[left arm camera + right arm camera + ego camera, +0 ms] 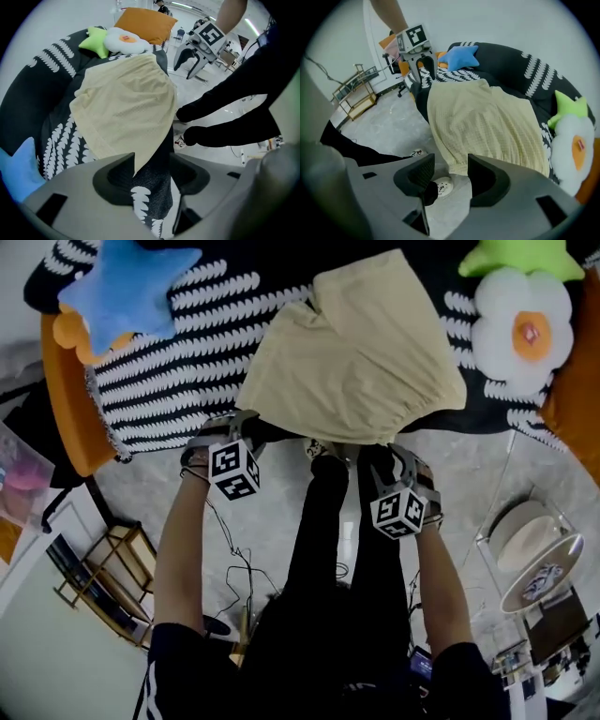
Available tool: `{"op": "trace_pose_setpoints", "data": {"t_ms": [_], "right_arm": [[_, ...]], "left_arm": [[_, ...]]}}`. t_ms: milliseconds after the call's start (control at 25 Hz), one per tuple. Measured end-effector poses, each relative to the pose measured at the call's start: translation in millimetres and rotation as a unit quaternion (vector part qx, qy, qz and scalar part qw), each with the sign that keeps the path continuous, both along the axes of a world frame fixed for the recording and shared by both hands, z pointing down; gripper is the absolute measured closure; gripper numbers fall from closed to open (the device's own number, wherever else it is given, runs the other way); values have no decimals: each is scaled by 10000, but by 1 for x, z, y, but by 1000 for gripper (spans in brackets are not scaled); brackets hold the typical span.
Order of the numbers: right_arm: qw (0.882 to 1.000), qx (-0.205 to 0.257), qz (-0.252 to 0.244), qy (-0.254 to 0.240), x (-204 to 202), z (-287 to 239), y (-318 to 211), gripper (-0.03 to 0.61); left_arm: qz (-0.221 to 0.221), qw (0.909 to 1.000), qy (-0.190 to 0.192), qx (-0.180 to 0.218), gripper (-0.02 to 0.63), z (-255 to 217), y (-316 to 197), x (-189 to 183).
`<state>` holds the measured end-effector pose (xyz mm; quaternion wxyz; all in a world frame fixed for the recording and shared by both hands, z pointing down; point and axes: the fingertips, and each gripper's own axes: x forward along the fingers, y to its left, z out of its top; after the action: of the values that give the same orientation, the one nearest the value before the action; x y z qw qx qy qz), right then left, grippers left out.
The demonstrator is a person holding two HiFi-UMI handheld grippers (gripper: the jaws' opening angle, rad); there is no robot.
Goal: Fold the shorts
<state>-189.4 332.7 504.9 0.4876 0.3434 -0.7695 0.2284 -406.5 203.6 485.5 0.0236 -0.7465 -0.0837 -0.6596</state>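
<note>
Our left gripper (150, 176) stands part open and pinches nothing, astride a corner of the beige shorts (126, 108) at the patterned blanket's (56, 136) near edge. Our right gripper (450, 173), also unclamped, straddles the shorts' hem overhanging that edge.

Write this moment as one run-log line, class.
stage: pre-grasp | shorts: spread on blanket | left gripper: open, corner between fingers | right gripper: open, edge between fingers
</note>
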Motion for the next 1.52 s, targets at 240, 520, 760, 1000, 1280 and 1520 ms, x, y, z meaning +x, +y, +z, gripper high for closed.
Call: {"op": "trace_pose_setpoints", "data": {"t_ms": [240, 520, 760, 1000, 1280, 1520], "right_arm": [[9982, -104, -229, 546, -1, 46, 7, 355], [9931, -186, -432, 1071, 2, 78, -1, 399], [9874, 18, 28, 1585, 9, 87, 2, 568], [9897, 364, -283, 1358, 4, 80, 17, 375], [9798, 479, -567, 1855, 6, 113, 0, 418], [9746, 1001, -292, 1981, 5, 113, -8, 526]], "left_arm": [[184, 9998, -52, -72, 382, 32, 9, -10], [453, 9987, -140, 206, 422, 58, 3, -12], [753, 9966, -87, 319, 485, 71, -6, -13], [536, 9982, -121, 259, 512, 68, -9, -14], [453, 9983, -233, 280, 506, 78, -10, -13], [594, 9972, -446, 48, 511, 75, -10, -21]]}}
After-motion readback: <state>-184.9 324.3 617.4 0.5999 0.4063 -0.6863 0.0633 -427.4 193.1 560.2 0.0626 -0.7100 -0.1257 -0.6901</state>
